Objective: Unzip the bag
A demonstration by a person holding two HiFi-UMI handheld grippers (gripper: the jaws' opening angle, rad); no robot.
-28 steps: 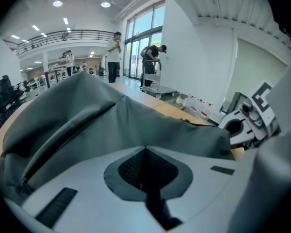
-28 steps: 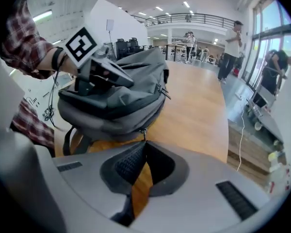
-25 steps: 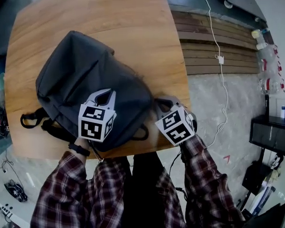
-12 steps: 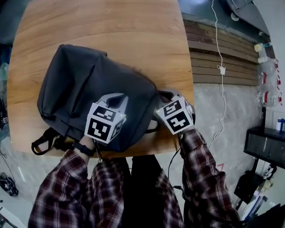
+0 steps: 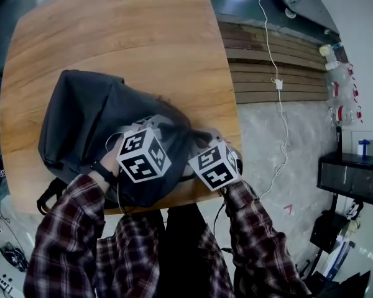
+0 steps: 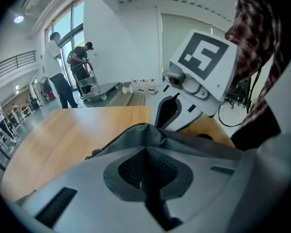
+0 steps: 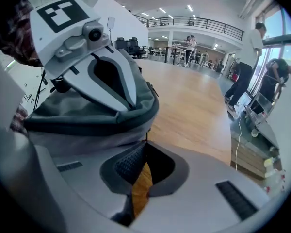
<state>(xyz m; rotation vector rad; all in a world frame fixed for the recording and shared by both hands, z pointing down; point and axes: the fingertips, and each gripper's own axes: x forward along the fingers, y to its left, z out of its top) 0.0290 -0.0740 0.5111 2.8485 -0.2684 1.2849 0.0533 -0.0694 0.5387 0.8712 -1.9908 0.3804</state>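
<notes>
A dark grey backpack (image 5: 81,117) lies bunched on the round wooden table (image 5: 112,36), close to the near edge. My left gripper (image 5: 154,120) rests on top of the bag. In the left gripper view its jaws (image 6: 145,149) are shut on a raised fold of bag fabric (image 6: 136,132) beside the zip line. My right gripper (image 5: 206,134) sits at the bag's right end. Its tips (image 7: 144,147) are pinched on a thin dark zip pull hanging from the bag (image 7: 87,125), and wood shows through the slit behind the tips. Each gripper appears in the other's view (image 6: 169,111) (image 7: 114,84).
The bag's straps (image 5: 50,194) hang over the table's near edge. Right of the table are a slatted wooden floor strip (image 5: 273,61), a white cable (image 5: 280,104) and bottles (image 5: 339,79). People with a cart (image 6: 77,76) stand far off.
My left gripper has moved right along the top of the bag, closer to the right gripper. The bag is more bunched up under it. The right gripper has kept its place at the bag's right end.
</notes>
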